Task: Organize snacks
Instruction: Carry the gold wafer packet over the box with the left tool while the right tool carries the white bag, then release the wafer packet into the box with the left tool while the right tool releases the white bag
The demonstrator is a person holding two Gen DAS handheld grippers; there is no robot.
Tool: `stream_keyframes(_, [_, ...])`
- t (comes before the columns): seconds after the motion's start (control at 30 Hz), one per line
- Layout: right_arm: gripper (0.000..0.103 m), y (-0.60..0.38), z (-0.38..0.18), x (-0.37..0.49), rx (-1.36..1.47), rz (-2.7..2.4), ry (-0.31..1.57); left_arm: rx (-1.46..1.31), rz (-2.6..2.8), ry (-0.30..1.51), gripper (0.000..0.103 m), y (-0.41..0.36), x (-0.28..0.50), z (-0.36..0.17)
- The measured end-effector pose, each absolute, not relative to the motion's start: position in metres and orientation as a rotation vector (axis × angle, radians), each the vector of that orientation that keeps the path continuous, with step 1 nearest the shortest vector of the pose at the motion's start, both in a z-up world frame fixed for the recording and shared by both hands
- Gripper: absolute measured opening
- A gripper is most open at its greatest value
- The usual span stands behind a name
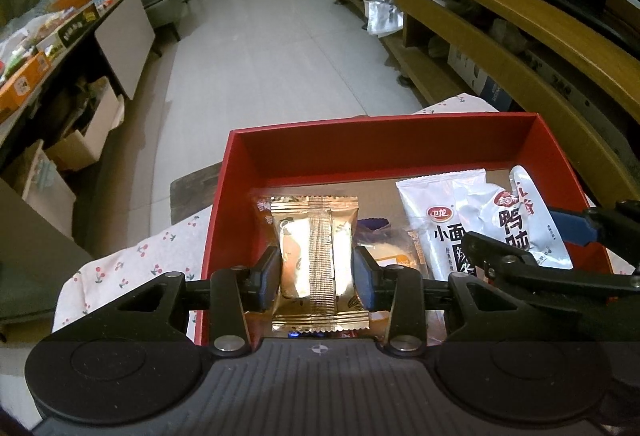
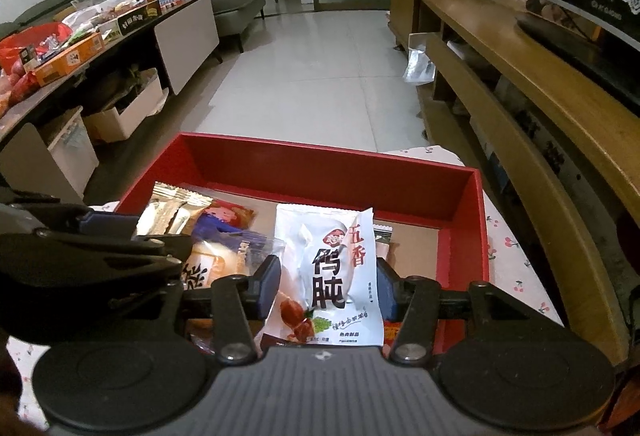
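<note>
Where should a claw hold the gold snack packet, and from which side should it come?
Grip the gold snack packet across its puffed middle, one pad on each long side edge, coming from above the red box. It stands on end with flat crimped seals at top and bottom; the left claw already brackets that width.

Your left gripper (image 1: 316, 274) is matte black, with two blue rubber-faced fingers (image 1: 363, 272) on angular black link arms pinned by silver round-headed screws (image 1: 226, 343). At 6 o'clock sits a grey ribbed housing bearing a small white crosshair mark (image 1: 318, 348), flanked by two round black discs. Your right gripper (image 2: 326, 286) is built alike, with the same blue pads (image 2: 269, 286).
</note>
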State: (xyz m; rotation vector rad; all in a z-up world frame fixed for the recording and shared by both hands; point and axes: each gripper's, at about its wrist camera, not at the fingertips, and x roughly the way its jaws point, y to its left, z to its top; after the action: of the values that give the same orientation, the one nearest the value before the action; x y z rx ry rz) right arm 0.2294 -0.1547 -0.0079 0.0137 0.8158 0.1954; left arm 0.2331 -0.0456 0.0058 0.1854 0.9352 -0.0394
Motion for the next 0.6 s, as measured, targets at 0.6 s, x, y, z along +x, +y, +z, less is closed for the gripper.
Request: stream_keyframes(0.6, [0.068,-0.159,-0.0087,0.2317,0.014,0.175,0.82,0.191,-0.03,0.925,0.062,-0.0476,0.2327,0.0068])
